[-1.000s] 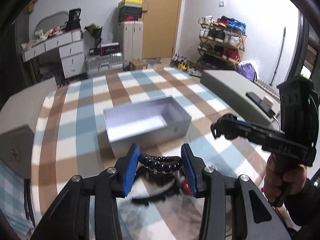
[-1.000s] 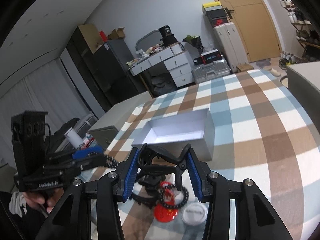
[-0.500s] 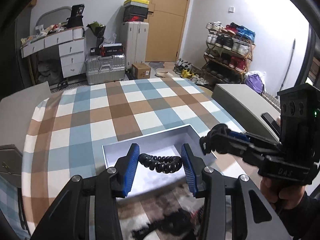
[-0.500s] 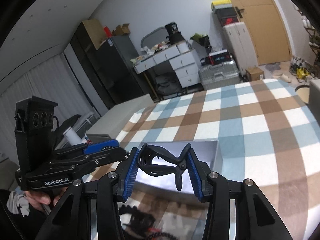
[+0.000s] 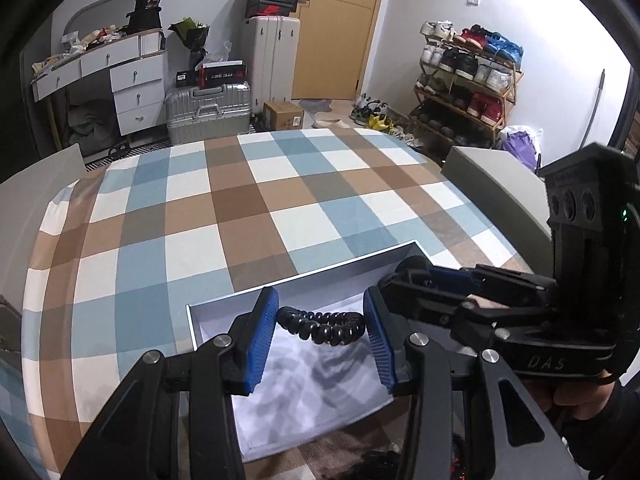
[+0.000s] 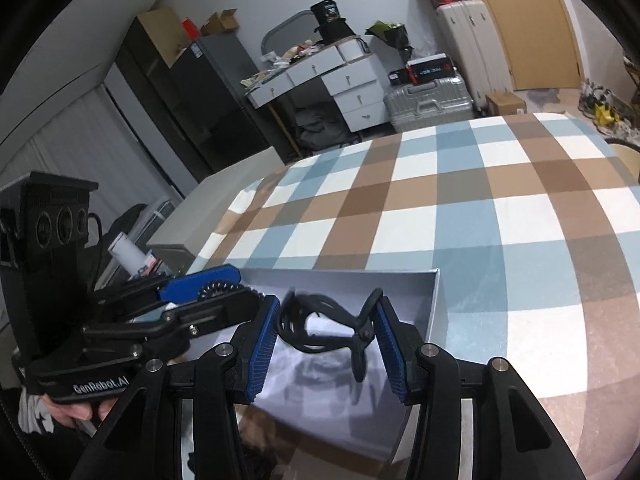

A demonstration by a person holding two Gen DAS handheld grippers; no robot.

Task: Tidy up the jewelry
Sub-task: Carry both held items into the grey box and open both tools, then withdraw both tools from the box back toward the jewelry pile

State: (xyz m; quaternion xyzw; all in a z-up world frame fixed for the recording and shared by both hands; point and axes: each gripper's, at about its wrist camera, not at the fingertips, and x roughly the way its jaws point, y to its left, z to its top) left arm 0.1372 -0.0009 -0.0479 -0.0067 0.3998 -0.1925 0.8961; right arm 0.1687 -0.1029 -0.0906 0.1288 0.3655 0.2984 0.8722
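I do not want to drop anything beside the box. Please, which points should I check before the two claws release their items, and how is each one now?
1. Left claw grips the coiled black band with both pads: ok.
2. Right claw grips the black hair clip: ok.
3. Both items are over the box: ok.
4. Box has no lid on: ok.
5. Claws clear of each other: cannot tell, they are very close.
6. Drop height above the box floor: cannot tell.

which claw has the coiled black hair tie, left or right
The left claw: its jaws, now opening, span the spiral hair tie above the grey box. The right claw carries a black hair clip.
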